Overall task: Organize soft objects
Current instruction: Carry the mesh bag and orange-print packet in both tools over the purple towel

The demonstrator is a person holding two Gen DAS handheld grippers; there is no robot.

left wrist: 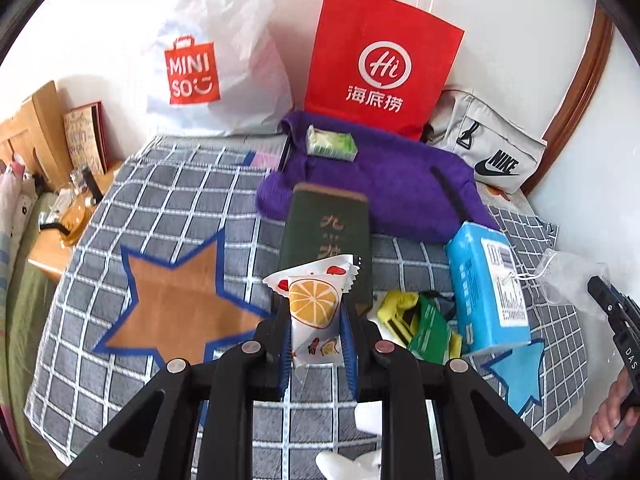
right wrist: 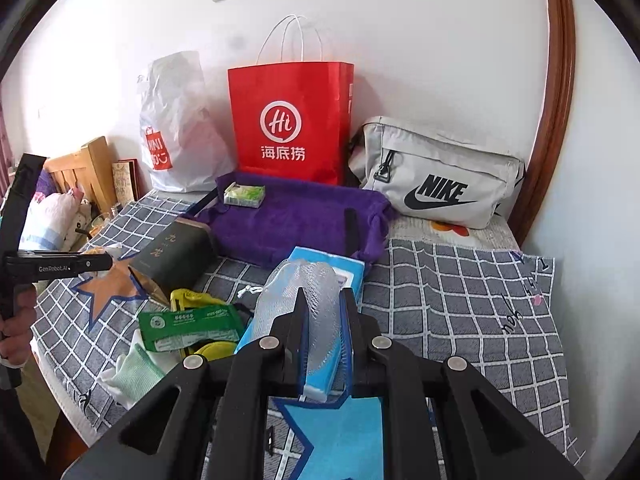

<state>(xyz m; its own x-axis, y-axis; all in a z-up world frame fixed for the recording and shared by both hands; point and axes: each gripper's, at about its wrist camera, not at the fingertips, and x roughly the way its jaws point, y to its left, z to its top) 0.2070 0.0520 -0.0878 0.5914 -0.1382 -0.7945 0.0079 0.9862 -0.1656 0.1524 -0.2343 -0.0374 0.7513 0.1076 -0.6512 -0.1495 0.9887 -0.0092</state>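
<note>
While both grippers are busy, each has its own catch: the left gripper has its jaws pinched tight on a snack packet with an orange slice printed on it, held up clear of the bed, and the right gripper is clamped on a white mesh pouch that's also up off the covers. Right under and around them is the loose pile that's left, I'd say: a blue tissue pack, a green wipes packet, something yellow tucked under it, pale green socks, and a dark green box that doesn't look soft at all. Further back there's a purple fleece thing with a small green tissue pack sitting on it, so maybe that's the sorted spot, can't say for sure. So it's early-to-middle, most of the pile is unsorted. All of this is on a bed with a grey checked blanket with star patches, and against the white wall stand a red paper bag, a white plastic bag and a grey Nike pouch. Wooden headboard off to the left.
</note>
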